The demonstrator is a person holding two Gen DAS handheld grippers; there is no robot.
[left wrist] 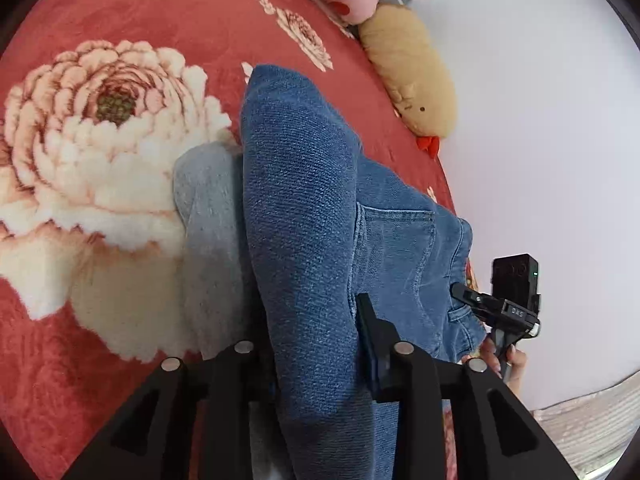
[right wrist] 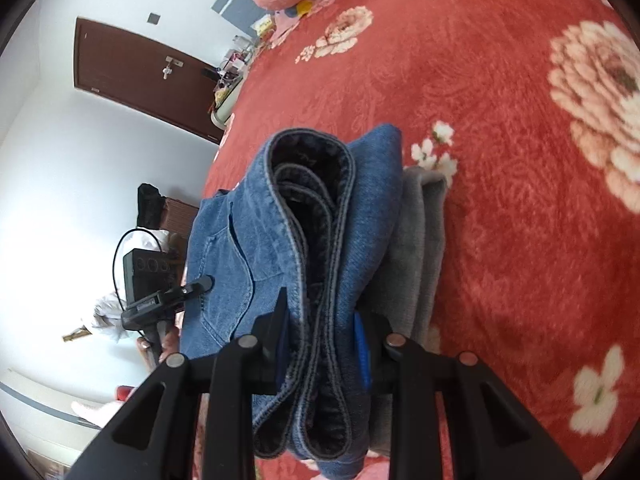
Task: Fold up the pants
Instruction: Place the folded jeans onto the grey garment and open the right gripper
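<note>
Pants (left wrist: 304,216), blue denim and already doubled over into a thick bundle, lie on the red flowered blanket (left wrist: 132,16), and we take that blanket as our landmark throughout. In the left wrist view the bundle's folded edge runs straight away from our left gripper (left wrist: 316,344), its long axis in line with the fingers, toward the far side of the blanket where a tan plush toy (left wrist: 412,76) rests at the edge by the wall. Our left gripper's jaws close on that fold, the denim filling the gap between them. A grey garment (left wrist: 208,224) lies on the blanket under the denim, showing on its left. To the right, at the pocket side, our right gripper (left wrist: 460,292) meets the same denim. In the right wrist view the stacked hems and waistband layers of the pants (right wrist: 312,240) run away from our right gripper (right wrist: 320,340) along the same line, and its jaws pinch the whole stack between the blue pads. The grey garment (right wrist: 424,232) sits just beside on the right, on the blanket (right wrist: 480,80). Our left gripper (right wrist: 200,284) shows on the left at the pocket. We judge both hands equally near, each holding one end of the bundle low over the blanket. No containers show in either view.
</note>
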